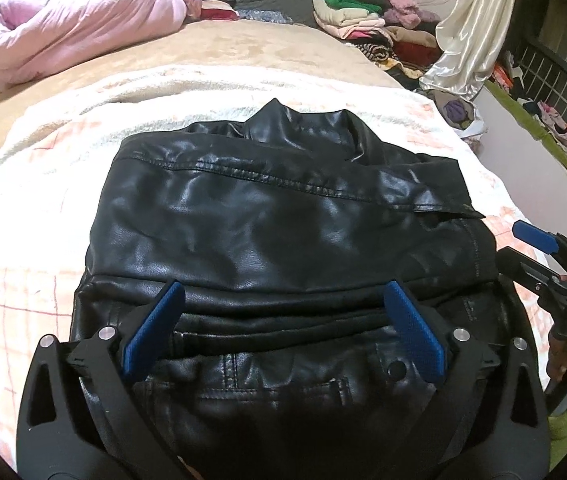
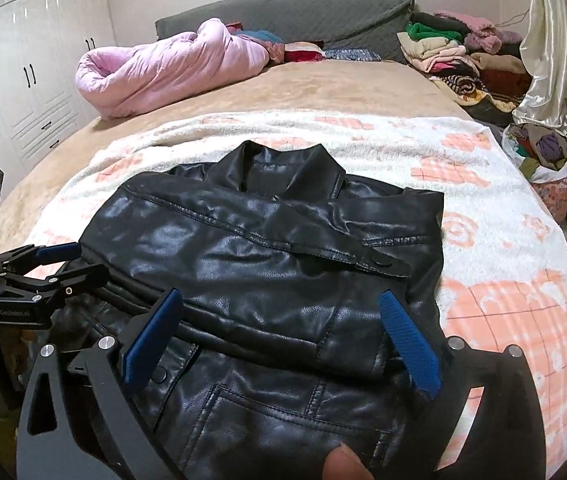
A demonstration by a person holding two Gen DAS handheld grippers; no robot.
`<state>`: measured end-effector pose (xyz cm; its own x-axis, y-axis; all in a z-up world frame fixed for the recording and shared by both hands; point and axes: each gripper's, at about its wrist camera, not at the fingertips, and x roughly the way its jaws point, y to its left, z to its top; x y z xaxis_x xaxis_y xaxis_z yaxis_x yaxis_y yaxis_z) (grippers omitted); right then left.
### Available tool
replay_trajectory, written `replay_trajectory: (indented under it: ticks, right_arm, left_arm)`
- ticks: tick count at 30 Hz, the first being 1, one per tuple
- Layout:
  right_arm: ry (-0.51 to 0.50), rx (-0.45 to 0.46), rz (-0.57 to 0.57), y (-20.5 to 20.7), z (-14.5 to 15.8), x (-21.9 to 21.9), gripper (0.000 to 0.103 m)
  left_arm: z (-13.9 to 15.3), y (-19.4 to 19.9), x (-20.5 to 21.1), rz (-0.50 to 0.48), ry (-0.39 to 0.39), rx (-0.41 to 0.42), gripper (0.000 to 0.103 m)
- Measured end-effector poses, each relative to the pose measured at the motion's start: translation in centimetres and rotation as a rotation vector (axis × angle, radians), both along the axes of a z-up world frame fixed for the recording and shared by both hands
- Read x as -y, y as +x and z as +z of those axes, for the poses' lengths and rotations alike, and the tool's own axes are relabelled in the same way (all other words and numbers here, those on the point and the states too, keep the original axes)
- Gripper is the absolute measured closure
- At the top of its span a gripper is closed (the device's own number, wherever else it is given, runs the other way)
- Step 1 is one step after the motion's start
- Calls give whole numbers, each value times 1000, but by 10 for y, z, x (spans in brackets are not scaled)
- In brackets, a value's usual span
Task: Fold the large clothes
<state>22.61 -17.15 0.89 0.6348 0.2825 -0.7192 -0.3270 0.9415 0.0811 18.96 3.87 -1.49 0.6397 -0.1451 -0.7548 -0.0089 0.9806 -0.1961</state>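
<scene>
A black leather jacket (image 1: 275, 216) lies folded on a white and pink blanket (image 1: 35, 216) on the bed, collar toward the far side. It also shows in the right wrist view (image 2: 267, 256). My left gripper (image 1: 283, 316) is open, hovering over the jacket's near hem, holding nothing. My right gripper (image 2: 281, 320) is open over the jacket's near right part, holding nothing. The right gripper shows at the right edge of the left wrist view (image 1: 535, 252), and the left gripper shows at the left edge of the right wrist view (image 2: 71, 260).
A rolled pink quilt (image 1: 79, 24) lies at the far left of the bed. Stacks of folded clothes (image 1: 367, 24) sit at the far right by a cream curtain (image 1: 471, 28). A bag of clothes (image 2: 543, 156) stands beside the bed. White wardrobes (image 2: 31, 72) line the left wall.
</scene>
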Motion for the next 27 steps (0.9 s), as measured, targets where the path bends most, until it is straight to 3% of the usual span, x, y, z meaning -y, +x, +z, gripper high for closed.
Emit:
replay_trajectory:
  ticks: [16, 27]
  right_arm:
    - [18, 59, -12, -20, 25, 0, 5]
    - [56, 102, -24, -61, 39, 3, 4]
  left_arm:
    - [21, -17, 10, -22, 7, 29, 10]
    - [32, -42, 11, -38, -2, 56, 10]
